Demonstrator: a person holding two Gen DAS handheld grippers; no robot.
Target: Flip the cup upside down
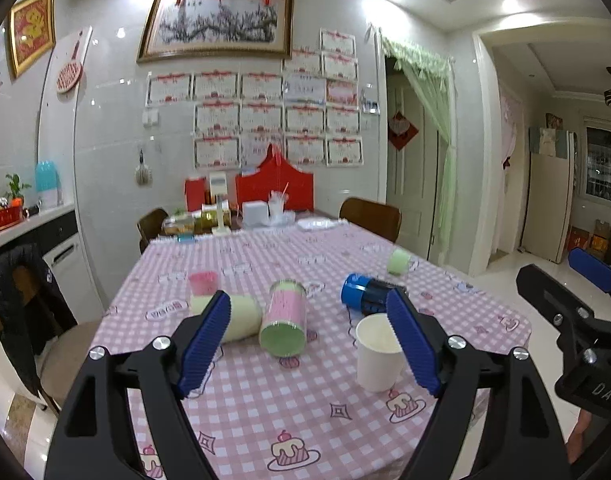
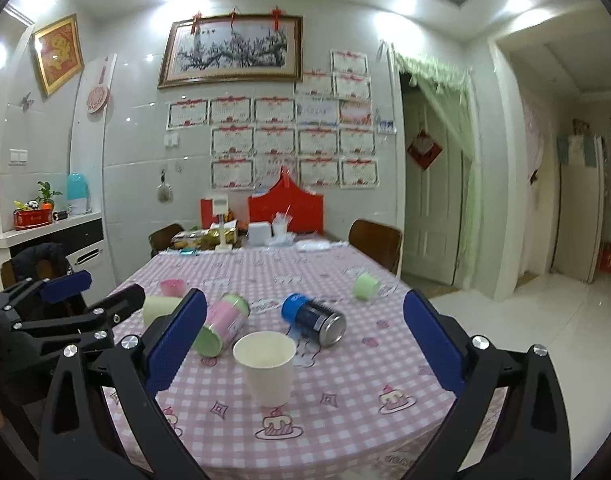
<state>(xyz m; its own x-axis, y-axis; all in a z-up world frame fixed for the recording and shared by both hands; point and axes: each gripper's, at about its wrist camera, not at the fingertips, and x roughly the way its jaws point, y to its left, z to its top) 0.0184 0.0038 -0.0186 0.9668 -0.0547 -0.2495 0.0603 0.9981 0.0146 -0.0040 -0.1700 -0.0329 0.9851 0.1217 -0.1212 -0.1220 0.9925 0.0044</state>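
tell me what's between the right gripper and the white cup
Only bare checkered tablecloth; the right wrist view shows the open right gripper short of the upright white cup.

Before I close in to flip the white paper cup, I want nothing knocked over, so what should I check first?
1. White paper cup upright, mouth up: ok.
2. Right tongs open wide enough to take it: ok.
3. Cup between the right tongs' fingers: ok, though not yet touched.
4. Left tongs open and holding nothing: ok.
5. Space around the cup: not ok; the blue can and pink-green can lie on their sides close behind.
6. Cup contents: looks empty, but cannot tell for sure.
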